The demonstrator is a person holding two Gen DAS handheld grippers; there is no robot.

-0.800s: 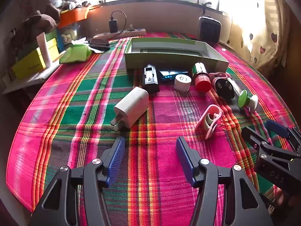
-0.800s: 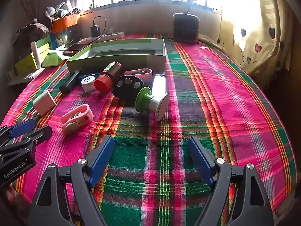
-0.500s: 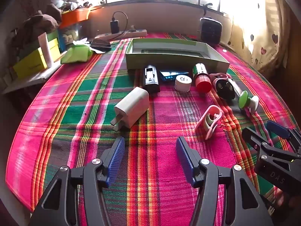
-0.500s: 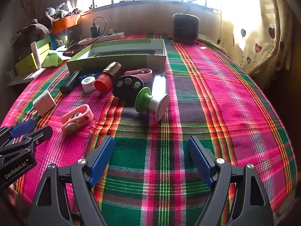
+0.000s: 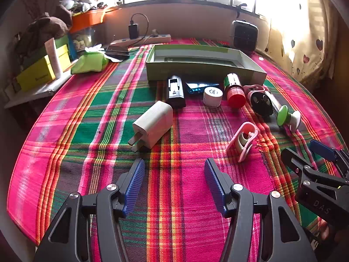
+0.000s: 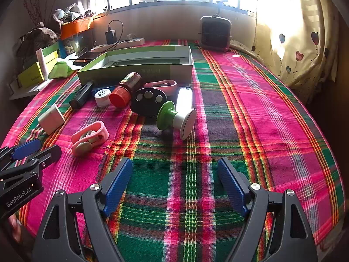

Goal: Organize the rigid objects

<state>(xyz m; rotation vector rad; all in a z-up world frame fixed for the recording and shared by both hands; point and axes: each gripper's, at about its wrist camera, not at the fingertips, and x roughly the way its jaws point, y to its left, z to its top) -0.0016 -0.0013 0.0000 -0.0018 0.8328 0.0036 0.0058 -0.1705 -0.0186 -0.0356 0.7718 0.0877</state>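
- Plaid cloth point(image 5: 174, 196), pink and green, lies bare between your left gripper point(image 5: 172, 183) fingers; they stand spread wide and grasp nothing.
- Your right gripper point(image 6: 174, 185) is likewise released and empty, hanging over cloth with nothing between its pads.
- Just ahead of your left finger sits the white charger point(image 5: 152, 126), prongs toward you; ahead and right of your other left finger lies the pink clip point(image 5: 242, 140).
- Ahead of your right fingers, a little left of centre, rests the green-and-white knob point(image 6: 176, 120); beyond it the red-capped bottle point(image 6: 125, 89), black fob point(image 6: 149, 101) and white cap point(image 6: 102, 97) crowd against the green tray point(image 6: 135, 71), which looks empty.
- Risk: the knob and the bottle lie on their sides, so a glancing pad could roll them away.
- Risk: the crowded pieces touch, so reaching for one may shove its neighbours.
- Risk: your two grippers sit close; crossing paths could knock them together.
- Hard to read: the tray floor is partly hidden by its near wall, and window glare washes out the far right.
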